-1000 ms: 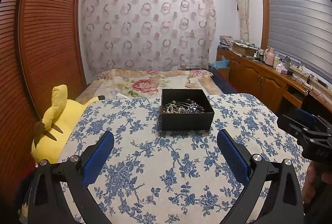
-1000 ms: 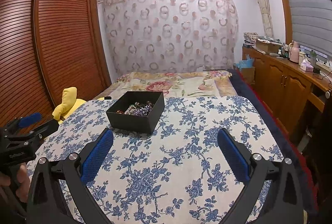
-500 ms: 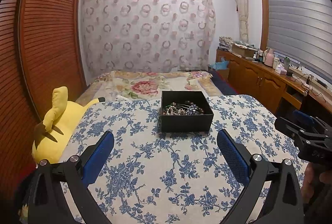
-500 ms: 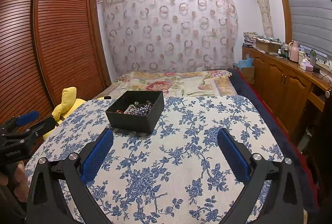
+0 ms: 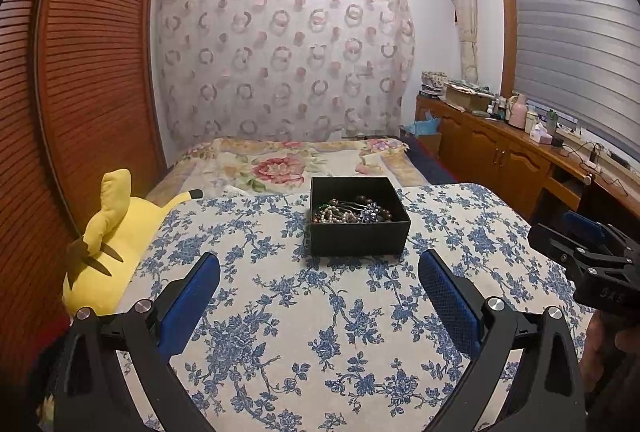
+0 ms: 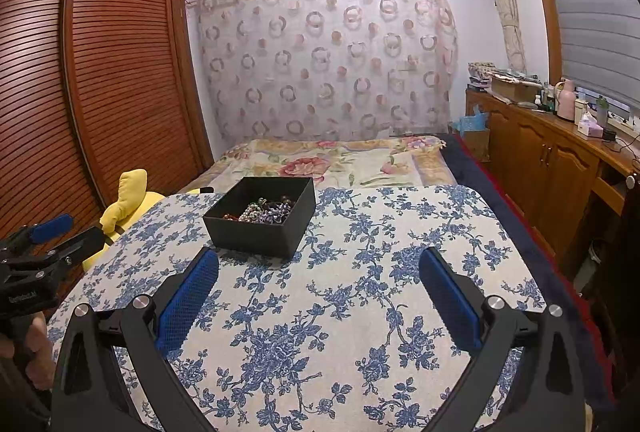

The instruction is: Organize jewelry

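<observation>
Jewelry (image 5: 352,211) lies in a tangled heap of pale beads, dark beads and a bluish-purple piece at the bottom of an open black box (image 5: 360,242), which sits on the blue-flowered cloth of the worktop (image 5: 320,332), toward its far edge. From the left wrist view the box is seen almost square-on, straight ahead between the fingers, so its plain front wall fills the sight; from the right wrist view the same box (image 6: 260,228) sits off to the left and turned corner-on, showing two outer walls and more of the jewelry (image 6: 264,209) inside. The left hand-held gripper (image 5: 319,270) has its blue-padded fingers spread wide apart over bare cloth, holding nothing, short of the box. The right hand-held gripper (image 6: 319,266) is likewise spread wide and empty, its left finger tip close to the box's near corner. Each view catches the other tool at its edge: the left view shows the right one at the far right side, the right view shows the left one at the far left with part of a hand (image 6: 36,352) below it. A yellow plush toy (image 5: 108,244) lies beside the worktop's left edge, seen nearly whole in the left view and only partly in the right. Beyond the worktop is a bed (image 5: 288,163) with a floral cover.
</observation>
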The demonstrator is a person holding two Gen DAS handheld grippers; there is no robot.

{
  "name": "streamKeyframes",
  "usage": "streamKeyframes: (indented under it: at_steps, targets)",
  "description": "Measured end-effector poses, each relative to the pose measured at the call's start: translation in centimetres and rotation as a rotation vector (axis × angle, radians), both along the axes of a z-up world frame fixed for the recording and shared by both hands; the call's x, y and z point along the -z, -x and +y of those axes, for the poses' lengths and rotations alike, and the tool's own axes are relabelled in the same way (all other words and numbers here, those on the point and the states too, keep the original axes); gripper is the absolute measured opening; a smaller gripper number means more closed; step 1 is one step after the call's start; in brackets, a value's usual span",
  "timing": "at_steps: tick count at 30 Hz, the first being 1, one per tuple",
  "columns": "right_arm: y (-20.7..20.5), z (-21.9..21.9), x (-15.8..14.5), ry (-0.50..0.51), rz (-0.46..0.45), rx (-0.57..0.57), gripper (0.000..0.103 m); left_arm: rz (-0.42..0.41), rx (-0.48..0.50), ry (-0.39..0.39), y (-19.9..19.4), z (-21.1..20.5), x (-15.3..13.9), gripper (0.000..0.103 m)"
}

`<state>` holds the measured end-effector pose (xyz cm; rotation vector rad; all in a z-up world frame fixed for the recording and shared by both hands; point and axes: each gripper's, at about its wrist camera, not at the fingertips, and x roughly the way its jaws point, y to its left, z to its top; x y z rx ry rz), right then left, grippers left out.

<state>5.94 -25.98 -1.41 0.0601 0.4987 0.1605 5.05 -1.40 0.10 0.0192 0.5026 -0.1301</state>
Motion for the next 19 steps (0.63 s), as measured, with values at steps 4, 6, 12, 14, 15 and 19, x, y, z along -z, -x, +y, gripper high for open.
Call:
streamKeyframes:
  at_steps: [4, 6, 12, 14, 15, 19]
  targets:
    - [0.0, 0.01, 0.01, -0.001, 0.001, 0.001, 0.101, -0.001, 0.005, 0.002, 0.02, -0.03, -0.13, 0.096]
    - [0.01, 0.03, 0.03, 0.001, 0.0, 0.001, 0.101, -0.002, 0.008, 0.002, -0.07, 0.05, -0.4, 0.096]
    - [0.06, 0.0, 0.08, 0.001, -0.002, 0.002, 0.101, -0.002, 0.005, 0.0, -0.06, 0.0, -0.4, 0.096]
    - [0.03, -0.01, 0.17, 0.0, -0.002, 0.002, 0.101, -0.001, 0.004, 0.001, -0.06, 0.13, -0.48, 0.096]
    - [0.06, 0.0, 0.09, 0.0, -0.002, 0.002, 0.101, 0.0, 0.003, 0.001, -0.11, 0.2, -0.63, 0.096]
    - [0.06, 0.01, 0.09, 0.001, -0.003, 0.003, 0.101, 0.003, 0.0, 0.0, -0.16, 0.29, -0.65, 0.096]
